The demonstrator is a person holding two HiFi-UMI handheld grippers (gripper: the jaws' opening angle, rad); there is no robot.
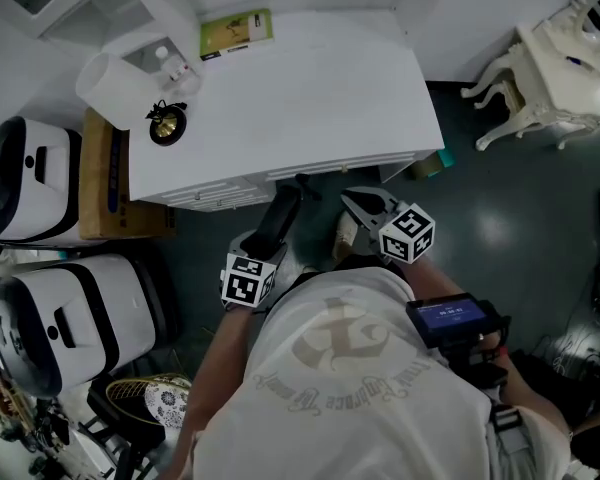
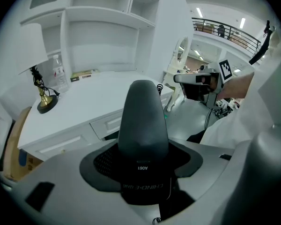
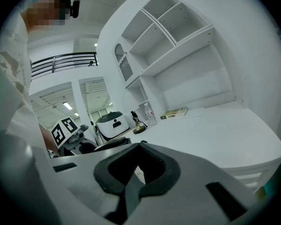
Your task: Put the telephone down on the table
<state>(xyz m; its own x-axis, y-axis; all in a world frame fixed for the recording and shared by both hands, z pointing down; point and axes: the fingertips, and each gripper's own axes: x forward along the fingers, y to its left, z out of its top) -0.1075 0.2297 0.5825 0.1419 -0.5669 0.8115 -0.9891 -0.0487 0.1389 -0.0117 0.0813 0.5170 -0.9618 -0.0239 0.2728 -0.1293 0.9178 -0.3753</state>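
The telephone (image 1: 285, 208) is a dark grey handset. My left gripper (image 1: 272, 240) is shut on it and holds it in the air just before the front edge of the white table (image 1: 310, 98). In the left gripper view the telephone (image 2: 143, 121) stands up between the jaws and points at the table (image 2: 84, 107). My right gripper (image 1: 358, 203) hovers close to the right of the handset, shut with nothing in it. In the right gripper view its dark pads (image 3: 131, 191) meet, and the table (image 3: 215, 135) lies ahead.
On the table's back left stand a small lamp with a white shade (image 1: 115, 88), a bottle (image 1: 175, 63) and a green book (image 1: 236, 33). Two white machines (image 1: 35, 183) and a cardboard box (image 1: 105, 183) crowd the left. A white chair (image 1: 550, 78) is at the right.
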